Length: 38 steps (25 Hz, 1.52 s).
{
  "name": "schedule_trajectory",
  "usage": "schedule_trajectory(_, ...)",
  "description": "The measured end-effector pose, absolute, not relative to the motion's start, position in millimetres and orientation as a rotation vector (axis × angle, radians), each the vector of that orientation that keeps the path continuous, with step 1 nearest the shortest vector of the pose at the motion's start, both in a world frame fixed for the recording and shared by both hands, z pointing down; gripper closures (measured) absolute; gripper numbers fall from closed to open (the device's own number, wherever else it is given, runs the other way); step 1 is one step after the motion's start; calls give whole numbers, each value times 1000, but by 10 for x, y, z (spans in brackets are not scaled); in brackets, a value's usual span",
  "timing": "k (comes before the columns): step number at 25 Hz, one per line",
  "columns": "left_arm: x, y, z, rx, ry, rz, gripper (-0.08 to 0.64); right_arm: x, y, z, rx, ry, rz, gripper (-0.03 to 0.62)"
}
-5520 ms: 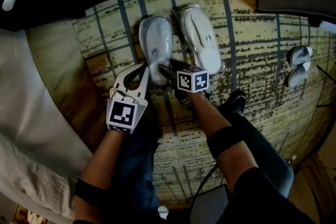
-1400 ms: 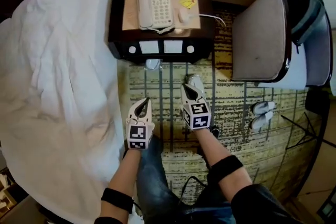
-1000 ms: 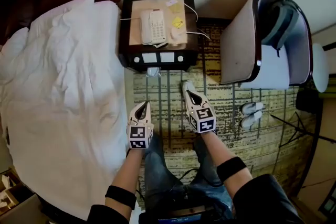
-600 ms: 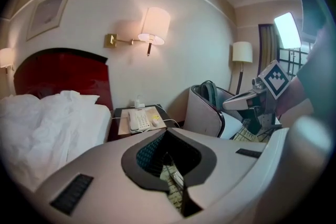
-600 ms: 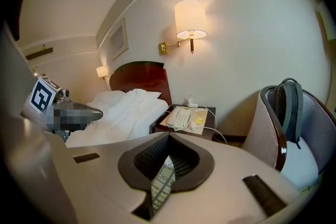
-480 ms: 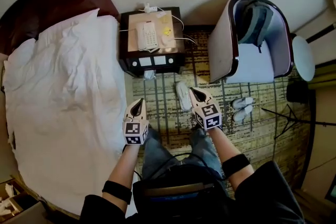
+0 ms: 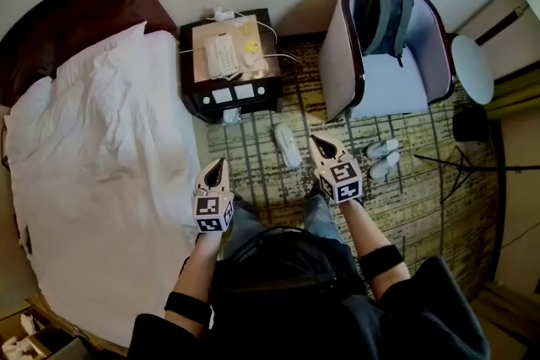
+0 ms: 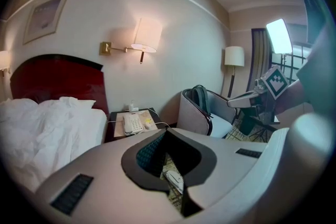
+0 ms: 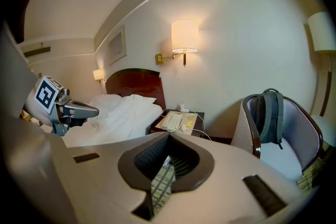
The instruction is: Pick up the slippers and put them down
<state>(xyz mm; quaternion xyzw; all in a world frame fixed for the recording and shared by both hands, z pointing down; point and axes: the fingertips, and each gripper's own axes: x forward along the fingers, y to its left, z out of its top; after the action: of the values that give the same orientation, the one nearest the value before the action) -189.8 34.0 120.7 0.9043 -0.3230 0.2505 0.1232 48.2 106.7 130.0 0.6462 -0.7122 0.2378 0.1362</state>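
One white slipper (image 7: 287, 145) lies flat on the patterned carpet (image 7: 261, 177), between my two grippers and farther from me. In the left gripper view it shows through the slot as a pale slipper (image 8: 174, 180) far below. A small pale thing (image 7: 229, 115) lies at the nightstand's foot, too small to name. My left gripper (image 7: 217, 164) is shut and empty, high above the carpet beside the bed. My right gripper (image 7: 315, 140) is shut and empty too, right of the slipper and well above it. Each gripper sees the other: the right gripper (image 8: 247, 99) and the left gripper (image 9: 84, 109).
A bed (image 7: 101, 156) with white bedding fills the left. A dark nightstand (image 7: 229, 94) with a phone (image 7: 221, 55) stands ahead. An armchair (image 7: 337, 55) holding a backpack (image 7: 388, 21) is at the right, another pair of slippers (image 7: 381, 158) and a stand's legs (image 7: 456, 160) below it.
Both grippers have risen far from the floor, and the head view has pulled back with them. The white slipper stays on the carpet, no longer under the right gripper.
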Motion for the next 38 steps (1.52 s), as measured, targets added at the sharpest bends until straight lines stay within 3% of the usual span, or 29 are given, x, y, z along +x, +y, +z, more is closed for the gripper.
schedule_trajectory(24, -1422, 497, 1416, 2658, -728, 777, 558, 720, 1347, 1532, 1937, -1994, 784, 589)
schedule_trajectory(31, -1195, 498, 1854, 2630, -554, 837, 558, 773, 1163, 1933, 1991, -1923, 835, 589)
schedule_trajectory(38, -953, 514, 2886, 2503, -390, 869, 454, 814, 919, 2751, 2092, -1841, 919, 589)
